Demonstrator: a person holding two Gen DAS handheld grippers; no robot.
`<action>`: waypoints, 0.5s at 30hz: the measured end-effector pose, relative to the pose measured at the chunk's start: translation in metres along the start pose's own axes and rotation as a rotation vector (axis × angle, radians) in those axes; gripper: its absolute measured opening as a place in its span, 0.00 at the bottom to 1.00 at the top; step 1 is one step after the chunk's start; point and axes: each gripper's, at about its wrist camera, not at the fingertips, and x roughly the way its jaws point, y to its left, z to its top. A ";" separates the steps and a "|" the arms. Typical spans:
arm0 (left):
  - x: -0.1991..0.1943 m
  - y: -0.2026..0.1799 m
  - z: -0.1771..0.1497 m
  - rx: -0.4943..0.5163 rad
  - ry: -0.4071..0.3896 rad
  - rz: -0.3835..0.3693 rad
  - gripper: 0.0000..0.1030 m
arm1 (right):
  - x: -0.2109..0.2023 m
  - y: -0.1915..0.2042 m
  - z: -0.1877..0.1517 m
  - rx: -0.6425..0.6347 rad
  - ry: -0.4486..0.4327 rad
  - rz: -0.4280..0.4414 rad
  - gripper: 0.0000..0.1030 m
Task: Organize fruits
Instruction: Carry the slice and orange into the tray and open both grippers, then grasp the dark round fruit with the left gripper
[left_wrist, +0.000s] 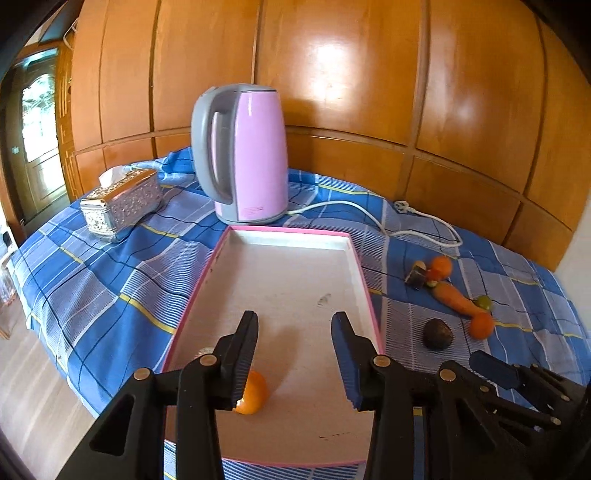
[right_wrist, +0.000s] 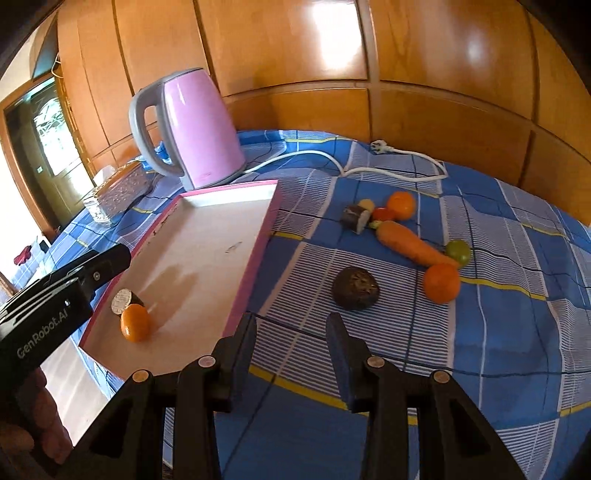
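Glossy orange wood-panelled wall (left_wrist: 332, 74), glazed wooden door (left_wrist: 37, 122) at left, pale wood floor (left_wrist: 37, 387), bright daylight reflections

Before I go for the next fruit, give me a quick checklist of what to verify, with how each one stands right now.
1. Left tool empty and open: ok, nothing between its fingers above the tray.
2. Right tool empty and open: ok, it is over the blue cloth.
3. Orange lying inside the tray: ok, beside a small dark piece with a pale end.
4. Dark round fruit free to grasp: ok, it lies alone, apart from the other fruits.
5. Tray space left: ok, most of its floor is bare.
6. Kettle cord clear of the fruits: ok, it lies behind them.
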 end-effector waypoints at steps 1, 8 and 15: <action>0.000 -0.002 -0.001 0.005 0.001 -0.003 0.41 | -0.001 -0.001 0.000 0.003 -0.001 -0.004 0.39; 0.001 -0.013 -0.006 0.036 0.014 -0.025 0.41 | -0.002 -0.009 -0.004 0.017 -0.002 -0.020 0.39; -0.001 -0.024 -0.011 0.055 0.024 -0.043 0.41 | -0.005 -0.015 -0.007 0.023 -0.007 -0.037 0.39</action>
